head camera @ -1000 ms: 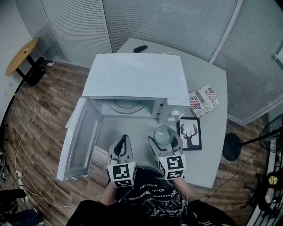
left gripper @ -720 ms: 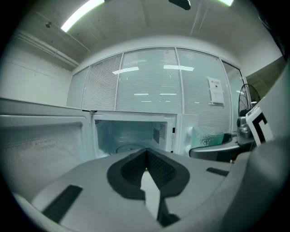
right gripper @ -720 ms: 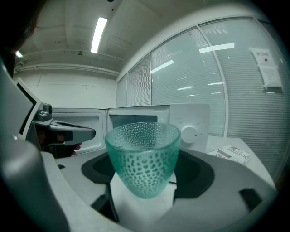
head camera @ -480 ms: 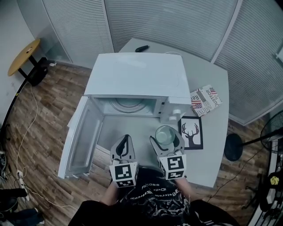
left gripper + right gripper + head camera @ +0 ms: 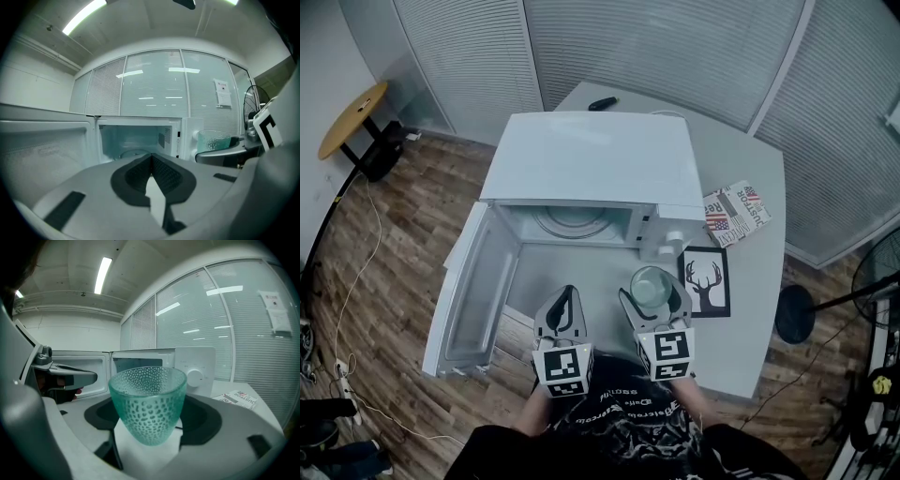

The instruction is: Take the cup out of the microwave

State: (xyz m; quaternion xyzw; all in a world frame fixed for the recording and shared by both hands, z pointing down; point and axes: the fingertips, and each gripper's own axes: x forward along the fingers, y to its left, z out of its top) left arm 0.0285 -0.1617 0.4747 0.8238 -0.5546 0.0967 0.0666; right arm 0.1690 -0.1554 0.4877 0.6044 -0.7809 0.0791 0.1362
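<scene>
Gripping the green cup (image 5: 147, 404) upright, presumably against tipping: right gripper (image 5: 652, 296), outside the open microwave (image 5: 591, 164). Left gripper (image 5: 565, 298): jaws pressed together, empty, alongside.

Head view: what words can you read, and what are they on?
"JUSTFOR", as far as it reads: on the book right of the microwave.
Print on the person's shirt: too blurred to read.
Deer picture: no words.
</scene>
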